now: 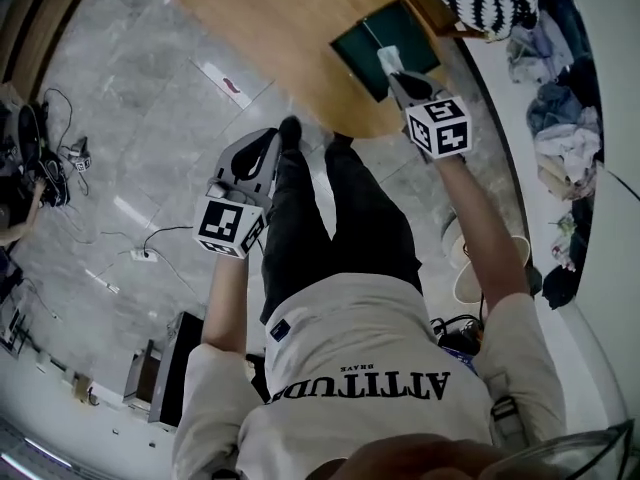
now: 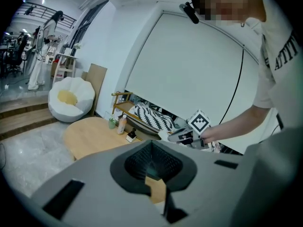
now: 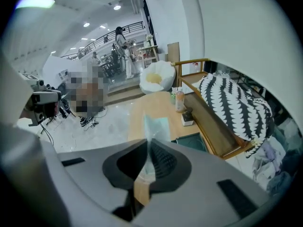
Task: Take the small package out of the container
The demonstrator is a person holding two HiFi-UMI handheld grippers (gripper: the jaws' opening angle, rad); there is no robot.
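Note:
My right gripper [image 1: 396, 72] is shut on the small package [image 1: 388, 59], a pale translucent packet, and holds it in the air above the dark green container [image 1: 372, 46] on the round wooden table [image 1: 270, 28]. In the right gripper view the package [image 3: 155, 126] sticks out ahead of the closed pads [image 3: 163, 162], with the container [image 3: 195, 143] below it. My left gripper [image 1: 279, 138] hangs beside the person's legs, off the table, jaws together with nothing between them. The left gripper view shows the right gripper [image 2: 185, 136] across the table [image 2: 90, 138].
Two bottles [image 3: 179, 98] and a small white box [image 3: 187, 119] stand at the table's far end. A striped cushion [image 3: 232, 108] lies on a wooden rack beside the table. A white beanbag [image 2: 71, 98] sits beyond. Cables [image 1: 50, 158] cross the floor; clothes [image 1: 570, 138] are piled at the right.

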